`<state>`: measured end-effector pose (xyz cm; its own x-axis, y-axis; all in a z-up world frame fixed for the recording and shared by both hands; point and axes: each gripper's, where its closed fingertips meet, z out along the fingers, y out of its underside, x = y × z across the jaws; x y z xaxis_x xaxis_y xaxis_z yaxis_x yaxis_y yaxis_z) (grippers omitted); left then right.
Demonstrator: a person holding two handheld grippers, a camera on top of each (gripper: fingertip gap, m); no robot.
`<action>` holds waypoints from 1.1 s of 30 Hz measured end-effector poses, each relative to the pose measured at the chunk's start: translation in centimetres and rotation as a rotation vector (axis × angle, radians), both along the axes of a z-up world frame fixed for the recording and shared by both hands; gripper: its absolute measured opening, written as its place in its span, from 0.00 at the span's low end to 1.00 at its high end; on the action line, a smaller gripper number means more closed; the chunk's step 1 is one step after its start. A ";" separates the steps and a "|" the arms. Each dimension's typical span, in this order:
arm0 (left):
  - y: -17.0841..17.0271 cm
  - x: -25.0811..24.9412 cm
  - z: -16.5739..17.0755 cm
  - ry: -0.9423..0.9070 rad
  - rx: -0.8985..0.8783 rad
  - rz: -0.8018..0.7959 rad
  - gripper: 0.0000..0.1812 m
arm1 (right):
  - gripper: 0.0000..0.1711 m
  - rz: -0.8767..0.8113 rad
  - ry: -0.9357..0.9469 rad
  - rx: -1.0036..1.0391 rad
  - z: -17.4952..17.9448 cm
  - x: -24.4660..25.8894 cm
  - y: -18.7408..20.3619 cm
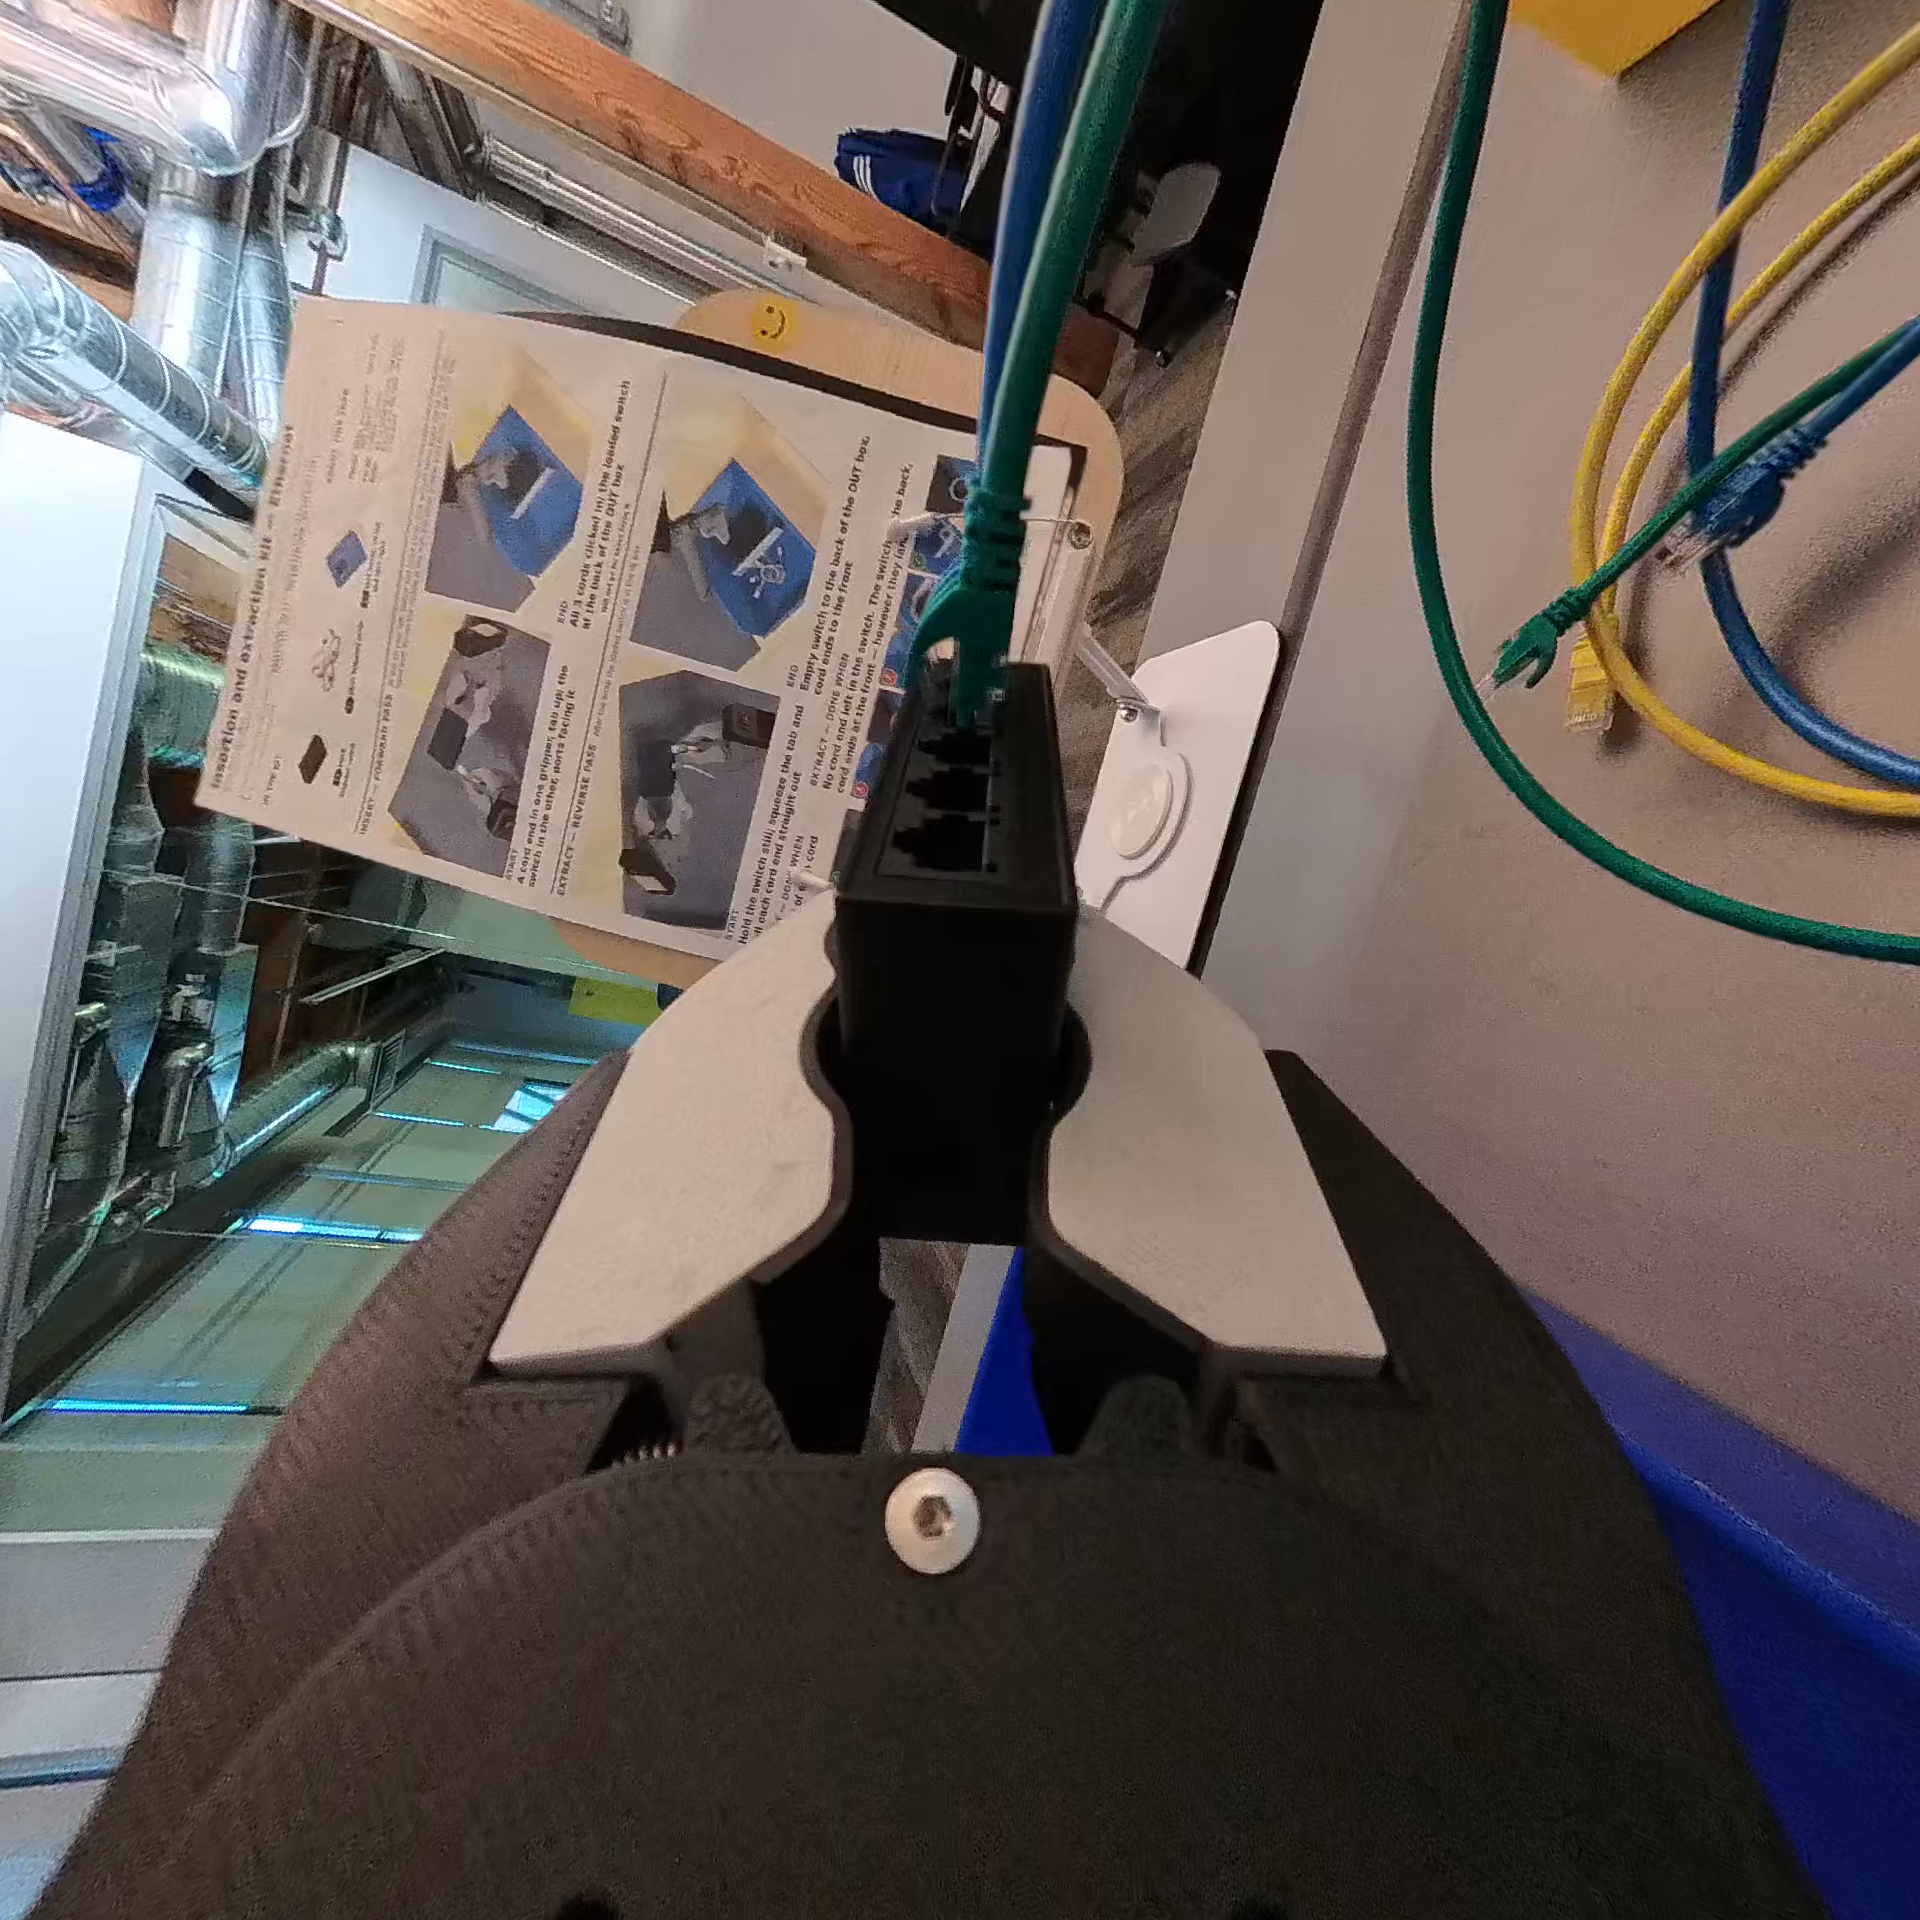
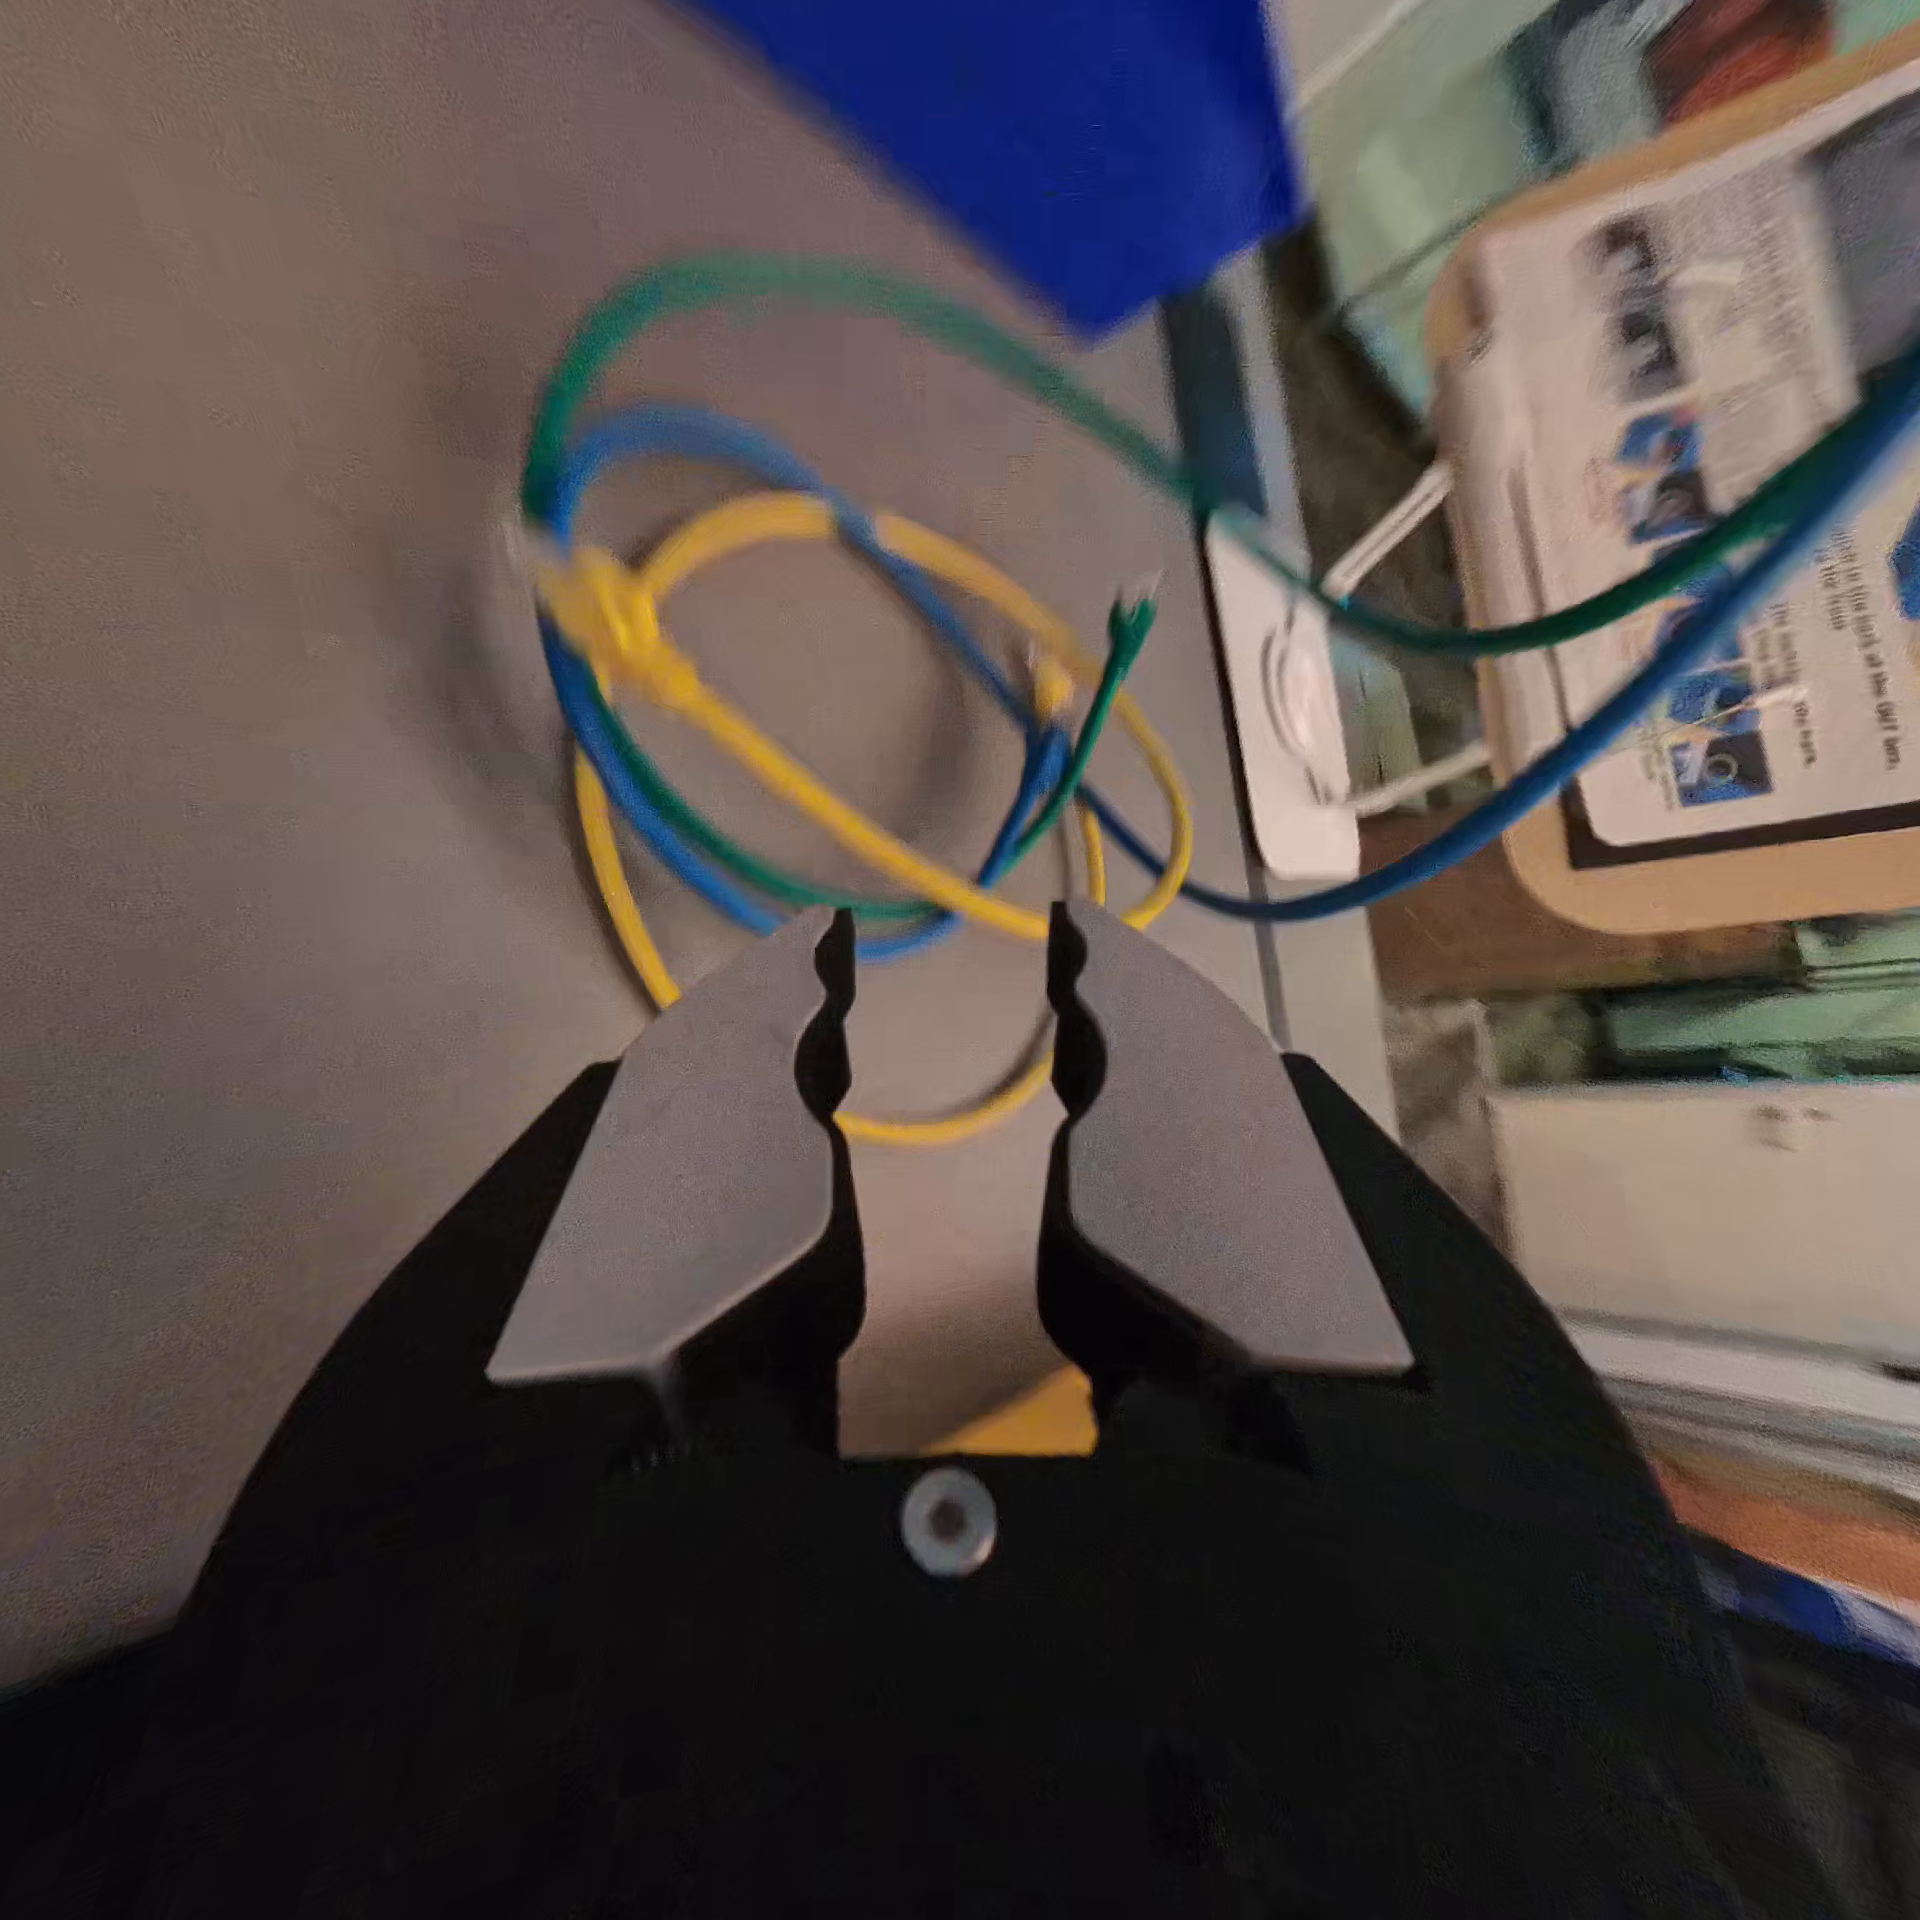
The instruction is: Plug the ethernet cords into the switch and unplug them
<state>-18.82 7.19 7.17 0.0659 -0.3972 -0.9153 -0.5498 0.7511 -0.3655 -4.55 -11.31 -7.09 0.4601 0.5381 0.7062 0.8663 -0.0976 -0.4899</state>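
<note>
small hard box, floppy cords

we are over a grey table top (image 1: pixel 1558 1143), with a blue bin (image 1: pixel 1766 1558) at the lower right of the left wrist view and a picture sheet on a wooden board (image 1: pixel 582 623) standing at the middle left. shiny pipes fill the upper left corner.

our left gripper (image 1: pixel 954 925) pinches the black switch (image 1: pixel 956 914) in the middle of that view. the two grey fingers press on its two side walls, and the box sits snug in their curved notches. the switch looks small, hard and light, so we think a steady squeeze on the flat sides is the right place to hold it. the row of holes must stay clear. a green cord (image 1: pixel 987 540) is already stuck in the far hole, and a blue cord (image 1: pixel 1013 260) runs beside it, but we cannot tell if the blue one is plugged in.

our right gripper (image 2: pixel 951 935) holds nothing. its fingers stand apart, with a gap between them, low in the middle of the right wrist view. this view is blurry. just past the tips lies a loose pile of cords: a yellow cord (image 2: pixel 790 790), blue and green all crossed over each other. they look soft and bendy, so they will flop if we grab the middle. we think the best place to hold is the stiff part right behind a plug, like the loose green plug (image 2: pixel 1135 623) near the middle. the little clear clips look easy to snap, so we should push straight.
</note>
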 end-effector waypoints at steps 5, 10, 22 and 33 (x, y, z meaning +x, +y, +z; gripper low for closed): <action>0.0 -0.1 0.1 0.001 0.008 0.002 0.16 | 0.23 0.084 -0.379 0.116 -0.7 0.2 2.2; -0.2 0.3 -0.2 0.018 0.016 0.000 0.16 | 0.07 0.082 -0.590 0.012 -2.6 1.5 3.6; -3.2 0.8 0.8 0.027 -0.021 -0.045 0.16 | 0.04 -0.378 -0.714 0.098 1.2 3.1 9.4; -7.4 0.6 1.8 0.064 -0.058 -0.112 0.16 | 0.05 -0.788 -0.767 -0.173 -1.9 6.5 9.9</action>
